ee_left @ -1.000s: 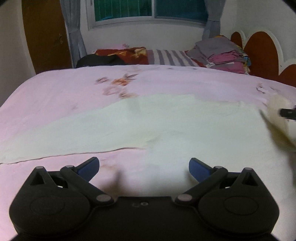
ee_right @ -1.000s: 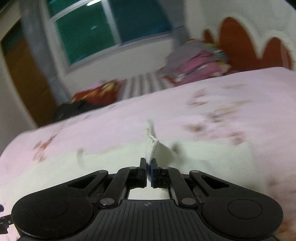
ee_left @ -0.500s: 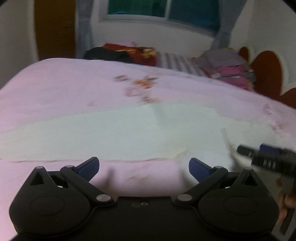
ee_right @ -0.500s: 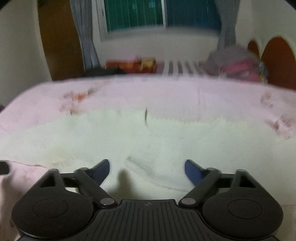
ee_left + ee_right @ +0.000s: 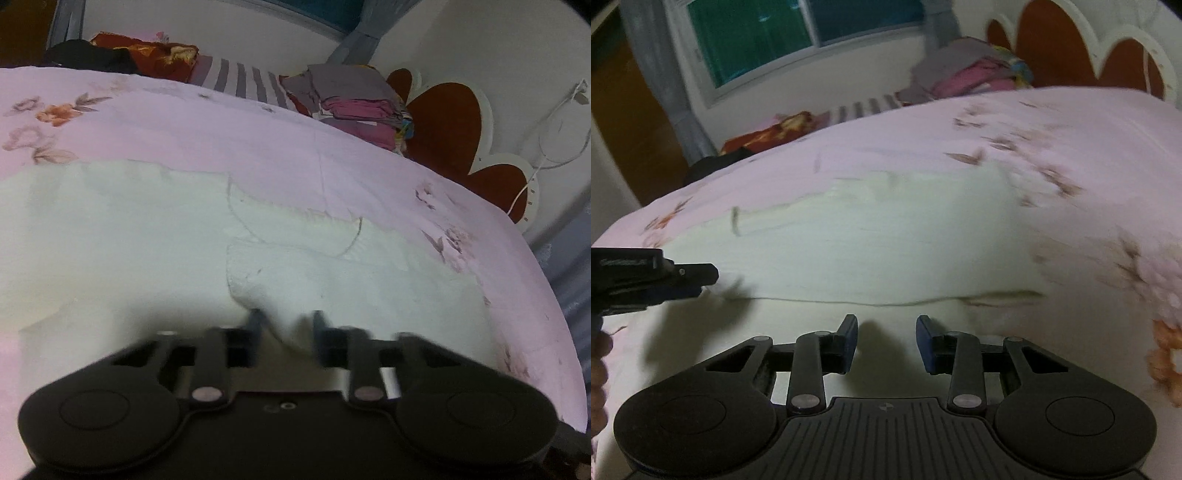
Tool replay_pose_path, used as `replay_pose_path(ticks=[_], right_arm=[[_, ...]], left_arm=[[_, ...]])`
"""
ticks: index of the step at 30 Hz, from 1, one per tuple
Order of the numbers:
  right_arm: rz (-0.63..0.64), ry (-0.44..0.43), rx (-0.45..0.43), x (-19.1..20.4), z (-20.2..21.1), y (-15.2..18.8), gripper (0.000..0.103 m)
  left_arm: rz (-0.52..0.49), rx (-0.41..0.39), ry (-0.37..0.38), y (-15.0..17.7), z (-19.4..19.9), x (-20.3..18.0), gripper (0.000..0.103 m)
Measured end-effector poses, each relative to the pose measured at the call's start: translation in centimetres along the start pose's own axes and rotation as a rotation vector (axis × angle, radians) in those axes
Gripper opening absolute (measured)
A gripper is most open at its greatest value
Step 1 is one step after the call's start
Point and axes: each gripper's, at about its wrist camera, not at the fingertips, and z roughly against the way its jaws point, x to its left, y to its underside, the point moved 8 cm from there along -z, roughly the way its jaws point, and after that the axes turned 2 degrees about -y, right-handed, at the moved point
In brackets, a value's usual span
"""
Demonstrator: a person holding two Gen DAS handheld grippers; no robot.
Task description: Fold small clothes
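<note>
**Pale cream knit garment (image 5: 147,240) lying crosswise on the bed, both grippers at its near edge**

One pink floral bedsheet (image 5: 221,129): fills most of both views and carries everything else. Falls away at the right in the left wrist view.

One garment only. Lies on the middle of the sheet, just in front of both grippers. Long axis runs left to right across both views, square to the way the grippers point. Runs out of the left wrist view at the left and stops short of the sheet's right edge. Mostly flat, with an upper layer whose edge crosses the right wrist view as a long, nearly level line. Also shows a curved seam right of centre in the left wrist view. Cannot tell which end is top or bottom.

One stack of folded grey and pink clothes (image 5: 351,103): well apart from the garment, at the far side of the bed by the red and white headboard.

Two grippers. Left gripper (image 5: 286,317): motion-blurred in its own view, with a raised ridge of the cream cloth between the fingers. Seen side-on at the left edge of the right wrist view, fingers pressed together at the garment's near left part, pinching that ridge. Right gripper (image 5: 886,332): jaws partly apart, just been closing. Nothing gripped, cloth lying just ahead of the pads.
</note>
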Motion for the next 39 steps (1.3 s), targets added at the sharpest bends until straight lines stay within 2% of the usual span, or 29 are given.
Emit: replay_pose_path(ticks=[2,6,13,17,28,29,30,31,32,33,36,37,39], right_arm=[[-0.021,-0.001,0.006,-1.1,0.3,-0.2,0.036],[-0.035,0.0,0.006,-1.9,0.6,-0.3,0.036],[-0.041,0.017,0.016,-2.1,0.2,-0.6,0.036],[-0.026,0.028,0.022,-1.9,0.1,-0.6,0.036],[0.003,0.048,0.024,-1.8,-0.1,-0.5,0.036],[0.003,0.047,0.024,-1.8,0.0,-0.5,0.035],[0.001,0.044,0.024,-1.8,0.1,-0.5,0.029],[-0.002,0.039,0.023,-1.9,0.4,-0.6,0.008],[-0.01,0.025,0.01,-1.9,0.9,-0.9,0.002],[-0.012,0.022,-0.009,-1.9,1.5,-1.2,0.002],[0.005,0.029,-0.051,-1.8,2.3,-2.3,0.002],[0.001,0.025,-0.057,-1.8,2.2,-2.6,0.002],[0.018,0.006,-0.058,-0.9,1.2,-3.2,0.002]], left_arm=[[0.009,0.003,0.0,0.0,-0.6,0.1,0.003],[0.007,-0.079,-0.004,-1.4,2.2,1.3,0.003],[-0.006,-0.138,-0.101,-1.7,5.8,5.5,0.003],[0.031,-0.14,-0.122,-1.3,6.2,7.8,0.003],[0.037,-0.163,-0.151,-1.0,6.4,9.4,0.003],[0.033,-0.157,-0.155,-0.9,6.2,9.5,0.003],[0.03,-0.147,-0.155,-0.7,5.9,9.7,0.003],[0.021,-0.126,-0.155,-0.4,5.5,9.8,0.004],[0.015,-0.095,-0.168,-0.1,5.2,9.9,0.01],[0.011,-0.085,-0.187,0.1,5.2,10.2,0.023],[-0.049,-0.207,-0.329,-0.2,8.0,10.3,0.05],[-0.086,-0.25,-0.357,-0.4,8.9,9.6,0.051],[-0.151,-0.268,-0.319,-0.6,8.7,7.1,0.051]])
